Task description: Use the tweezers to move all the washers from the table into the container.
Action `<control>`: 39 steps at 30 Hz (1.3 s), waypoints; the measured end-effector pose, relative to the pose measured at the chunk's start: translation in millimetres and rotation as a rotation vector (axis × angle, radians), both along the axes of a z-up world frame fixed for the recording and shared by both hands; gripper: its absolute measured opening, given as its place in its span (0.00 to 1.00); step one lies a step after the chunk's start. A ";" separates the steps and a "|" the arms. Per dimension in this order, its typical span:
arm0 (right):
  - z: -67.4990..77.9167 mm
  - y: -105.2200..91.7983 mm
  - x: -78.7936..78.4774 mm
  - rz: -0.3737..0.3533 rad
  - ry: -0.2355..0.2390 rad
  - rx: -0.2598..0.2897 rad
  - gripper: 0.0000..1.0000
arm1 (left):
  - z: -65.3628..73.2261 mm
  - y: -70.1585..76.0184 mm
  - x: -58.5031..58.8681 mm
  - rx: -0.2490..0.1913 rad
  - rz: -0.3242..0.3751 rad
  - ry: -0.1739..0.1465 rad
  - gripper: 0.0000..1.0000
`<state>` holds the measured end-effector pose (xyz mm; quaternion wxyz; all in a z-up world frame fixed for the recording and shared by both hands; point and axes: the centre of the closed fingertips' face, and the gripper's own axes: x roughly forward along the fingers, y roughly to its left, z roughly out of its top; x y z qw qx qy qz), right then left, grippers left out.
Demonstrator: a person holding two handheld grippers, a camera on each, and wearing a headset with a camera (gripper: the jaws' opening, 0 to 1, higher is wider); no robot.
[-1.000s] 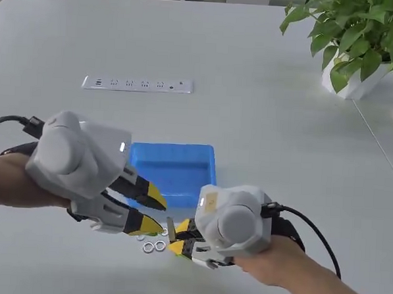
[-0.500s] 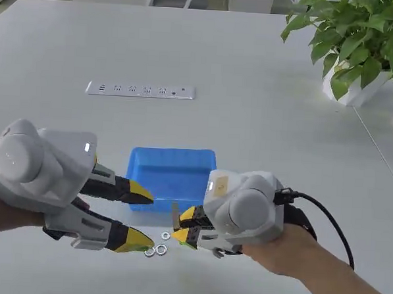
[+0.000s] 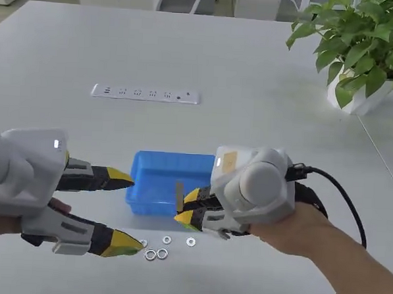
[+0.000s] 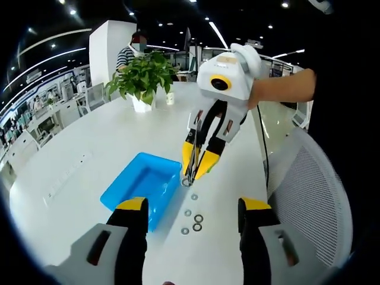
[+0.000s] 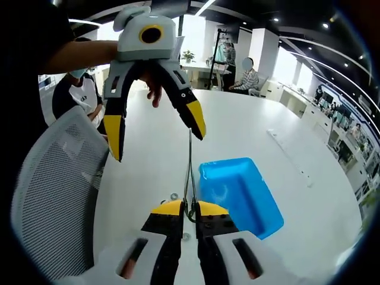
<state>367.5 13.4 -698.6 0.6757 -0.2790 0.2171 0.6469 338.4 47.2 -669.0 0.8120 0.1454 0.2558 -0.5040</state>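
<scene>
Several small metal washers [image 3: 156, 253] lie on the white table just in front of the blue container [image 3: 156, 178]. My right gripper [image 3: 188, 209] is shut on the tweezers [image 3: 178, 195], which hang over the container's near edge above the washers. In the left gripper view the tweezers [image 4: 191, 171] point down beside the container [image 4: 139, 185]; whether a washer sits in their tip is too small to tell. My left gripper [image 3: 124, 210] stands open to the left, its jaws wide apart and empty. The right gripper view looks along the tweezers [image 5: 190, 172] held at my right gripper [image 5: 190, 209].
A white power strip [image 3: 145, 93] lies further back on the table [image 3: 252, 90]. A potted plant [image 3: 360, 50] stands at the far right. A mesh chair [image 5: 53, 178] is at the table's near side, and people sit in the room behind.
The right gripper has lifted the tweezers off the washers toward the container's near edge. The left gripper has drawn back to the left with its jaws wider apart, uncovering the washers.
</scene>
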 end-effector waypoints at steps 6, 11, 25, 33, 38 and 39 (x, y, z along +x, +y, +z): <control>13.8 2.3 12.7 -0.001 -0.002 0.018 0.08 | 1.3 8.8 -1.1 -0.032 0.050 -0.008 0.71; 21.6 5.2 27.7 0.015 -0.019 0.020 0.08 | 2.1 14.9 -2.3 -0.059 0.088 -0.007 0.77; 23.3 15.4 70.2 0.034 -0.070 0.022 0.08 | -1.9 25.4 -4.3 -0.075 0.155 -0.012 0.95; 10.6 23.0 88.0 0.058 -0.084 0.018 0.08 | 1.7 26.3 -2.8 -0.091 0.166 -0.023 0.99; -0.6 24.9 96.8 0.065 -0.075 0.024 0.08 | 0.7 27.8 -3.4 -0.090 0.171 -0.019 0.99; -2.4 25.3 98.3 0.066 -0.075 0.026 0.08 | 0.7 28.4 -3.4 -0.091 0.173 -0.018 0.99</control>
